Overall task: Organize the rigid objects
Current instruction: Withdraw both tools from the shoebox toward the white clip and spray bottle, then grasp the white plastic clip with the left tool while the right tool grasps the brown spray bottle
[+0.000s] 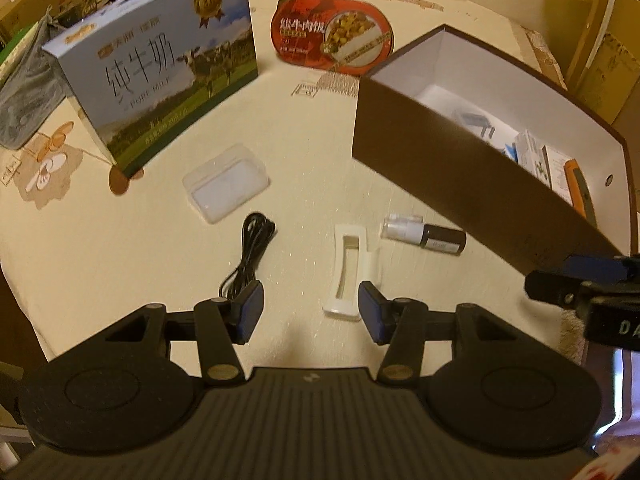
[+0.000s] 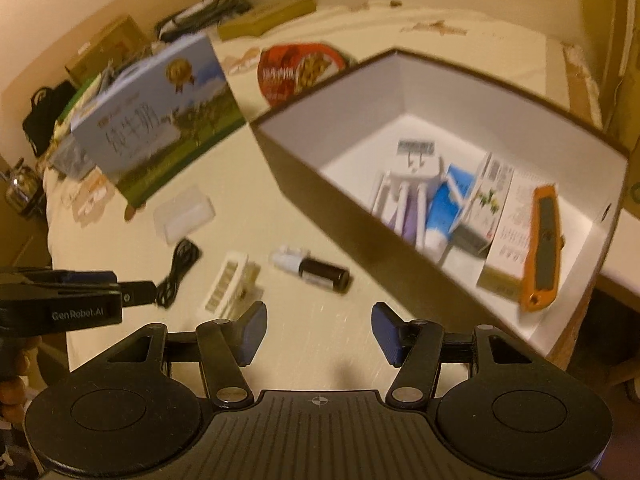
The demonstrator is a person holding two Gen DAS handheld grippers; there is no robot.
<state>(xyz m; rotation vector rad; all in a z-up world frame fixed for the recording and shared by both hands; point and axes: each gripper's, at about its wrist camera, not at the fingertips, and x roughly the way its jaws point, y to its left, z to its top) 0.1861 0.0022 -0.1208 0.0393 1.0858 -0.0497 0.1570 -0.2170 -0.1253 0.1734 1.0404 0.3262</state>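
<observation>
A brown open box (image 1: 460, 184) with a white inside (image 2: 360, 92) stands on the table at the right. It holds small cartons, a blue tube (image 2: 442, 212) and an orange utility knife (image 2: 542, 240). On the cloth lie a white plastic holder (image 1: 350, 270), a small dark bottle with a white cap (image 1: 424, 234), a black cable (image 1: 250, 252) and a clear plastic case (image 1: 224, 182). My left gripper (image 1: 311, 312) is open and empty, just short of the white holder. My right gripper (image 2: 319, 334) is open and empty, near the box's front wall, short of the bottle (image 2: 316, 270).
A blue milk carton box (image 1: 160, 64) stands at the back left and a red food package (image 1: 332, 36) lies behind the brown box. Bags and cardboard boxes crowd the far left. The table edge runs along the left and near side.
</observation>
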